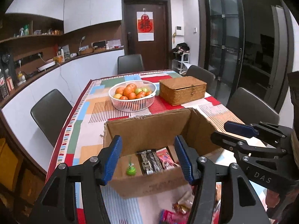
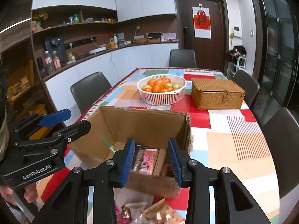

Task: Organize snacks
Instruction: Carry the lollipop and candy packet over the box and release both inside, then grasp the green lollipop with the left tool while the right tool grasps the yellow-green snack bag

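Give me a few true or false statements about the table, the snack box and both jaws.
1. The brown cardboard box holds snack packets. True.
2. The white slatted basket holds bread. False: it holds oranges and green fruit.
3. The woven wicker box has its lid shut. True.
4. The left gripper clamps a packet. False: its jaws stand open, empty.
5. The right gripper is open. True.
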`<state>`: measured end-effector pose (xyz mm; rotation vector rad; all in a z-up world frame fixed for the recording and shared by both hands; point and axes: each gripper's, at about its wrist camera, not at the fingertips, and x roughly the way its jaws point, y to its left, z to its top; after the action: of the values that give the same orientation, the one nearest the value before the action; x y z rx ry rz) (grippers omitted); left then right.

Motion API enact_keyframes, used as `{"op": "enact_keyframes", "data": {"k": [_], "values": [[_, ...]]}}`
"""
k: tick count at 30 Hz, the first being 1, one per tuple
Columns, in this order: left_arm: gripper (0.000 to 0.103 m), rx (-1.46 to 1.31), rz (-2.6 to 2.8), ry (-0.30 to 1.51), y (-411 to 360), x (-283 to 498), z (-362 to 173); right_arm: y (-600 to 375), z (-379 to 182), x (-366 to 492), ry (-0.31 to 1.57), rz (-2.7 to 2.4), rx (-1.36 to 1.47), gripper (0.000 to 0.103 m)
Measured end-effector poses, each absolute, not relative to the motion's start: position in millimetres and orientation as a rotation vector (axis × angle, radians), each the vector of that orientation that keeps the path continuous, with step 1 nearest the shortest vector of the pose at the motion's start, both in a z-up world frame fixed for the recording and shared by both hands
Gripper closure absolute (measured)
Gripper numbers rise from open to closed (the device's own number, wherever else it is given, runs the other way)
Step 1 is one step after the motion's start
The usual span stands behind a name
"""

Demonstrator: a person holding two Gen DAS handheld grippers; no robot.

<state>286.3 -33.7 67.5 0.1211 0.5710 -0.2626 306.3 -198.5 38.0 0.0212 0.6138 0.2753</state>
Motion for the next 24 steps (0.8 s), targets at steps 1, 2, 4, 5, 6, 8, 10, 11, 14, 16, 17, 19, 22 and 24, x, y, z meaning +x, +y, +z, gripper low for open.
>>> {"op": "enact_keyframes", "data": {"k": [1, 2, 4, 5, 6, 8, 10, 11, 14, 16, 17, 19, 22, 24], "values": [[0.046, 0.123, -0.264, 0.566, -33, 282, 69, -198, 39, 301, 0.608, 0.282, 0.021, 0.065], [0.046, 0.126, -0.267, 0.561, -32, 275, 70, -197, 41, 293, 0.603, 0.289, 0.022, 0.065], [0.046, 0.127, -0.263, 0.556, -30, 260, 71, -196, 42, 282, 0.601, 0.297, 0.021, 0.065], [0.046, 0.126, -0.266, 0.555, -29, 251, 71, -195, 41, 274, 0.599, 0.303, 0.020, 0.065], [0.046, 0.127, -0.267, 0.557, -28, 246, 70, -195, 41, 269, 0.601, 0.307, 0.015, 0.065], [0.046, 0.128, -0.265, 0.562, -26, 235, 68, -193, 39, 259, 0.605, 0.313, 0.010, 0.065], [0.046, 0.124, -0.265, 0.569, -24, 219, 64, -191, 37, 248, 0.608, 0.325, 0.007, 0.065], [0.046, 0.119, -0.269, 0.578, -23, 213, 61, -191, 36, 243, 0.611, 0.329, 0.003, 0.065], [0.046, 0.114, -0.271, 0.604, -19, 194, 52, -190, 32, 228, 0.621, 0.351, -0.003, 0.065], [0.046, 0.121, -0.273, 0.620, -17, 180, 45, -187, 29, 217, 0.626, 0.362, -0.014, 0.065], [0.046, 0.127, -0.270, 0.628, -16, 173, 42, -187, 27, 212, 0.628, 0.366, -0.019, 0.065], [0.046, 0.138, -0.271, 0.638, -15, 162, 34, -184, 22, 203, 0.642, 0.380, -0.029, 0.065], [0.046, 0.153, -0.282, 0.657, -13, 144, 22, -178, 12, 188, 0.665, 0.400, -0.053, 0.065], [0.046, 0.173, -0.287, 0.668, -12, 136, 15, -175, 5, 181, 0.687, 0.416, -0.061, 0.065]]}}
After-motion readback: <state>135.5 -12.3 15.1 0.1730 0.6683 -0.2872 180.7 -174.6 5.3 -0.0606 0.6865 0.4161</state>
